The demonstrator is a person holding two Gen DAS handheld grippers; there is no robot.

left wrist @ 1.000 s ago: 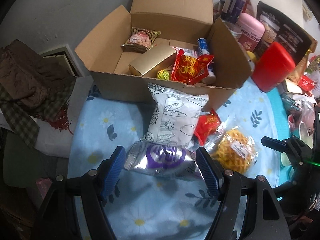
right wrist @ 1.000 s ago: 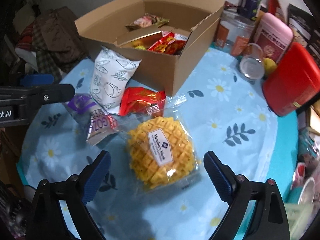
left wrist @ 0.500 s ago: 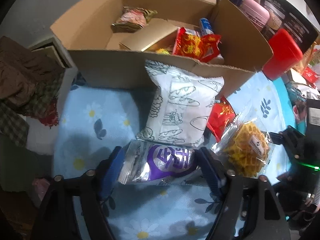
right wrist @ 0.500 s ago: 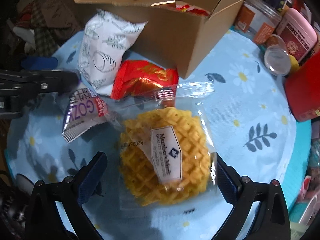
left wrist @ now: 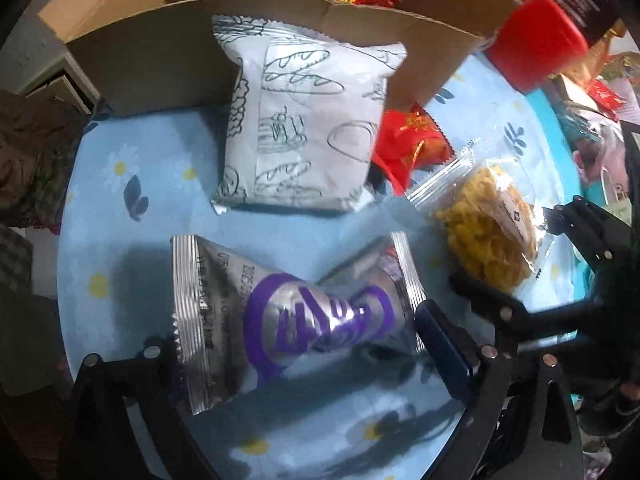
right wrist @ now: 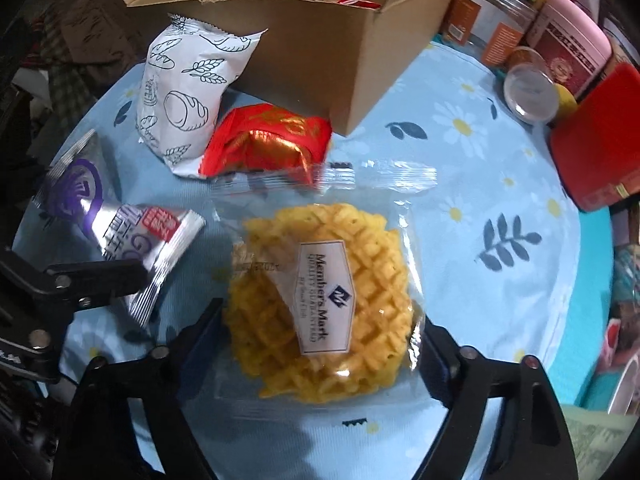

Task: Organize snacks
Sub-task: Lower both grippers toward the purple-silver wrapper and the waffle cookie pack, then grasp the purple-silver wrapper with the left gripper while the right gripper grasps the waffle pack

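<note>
A silver packet with purple print (left wrist: 304, 312) lies on the flowered blue cloth between the fingers of my left gripper (left wrist: 300, 352). Its jaws are opening, and the blue right pad (left wrist: 440, 348) stands just off the packet's end. A yellow waffle snack in a clear wrapper (right wrist: 320, 300) lies between the fingers of my right gripper (right wrist: 320, 344), which points steeply down. Those jaws are closing, with the pads at the wrapper's sides. The open cardboard box (left wrist: 160, 48) holding several snacks stands behind.
A white bread-print packet (left wrist: 308, 128) leans on the box wall, and a red packet (left wrist: 412, 144) lies beside it. A red container (right wrist: 596, 140), a pink-lidded jar (right wrist: 568, 36) and a clear cup (right wrist: 530, 94) crowd the right. Clothes (left wrist: 24, 160) are piled at the left.
Both grippers have sunk toward the cloth. The left jaws have spread away from the silver packet, which now lies flat. The right jaws have narrowed around the waffle snack.
</note>
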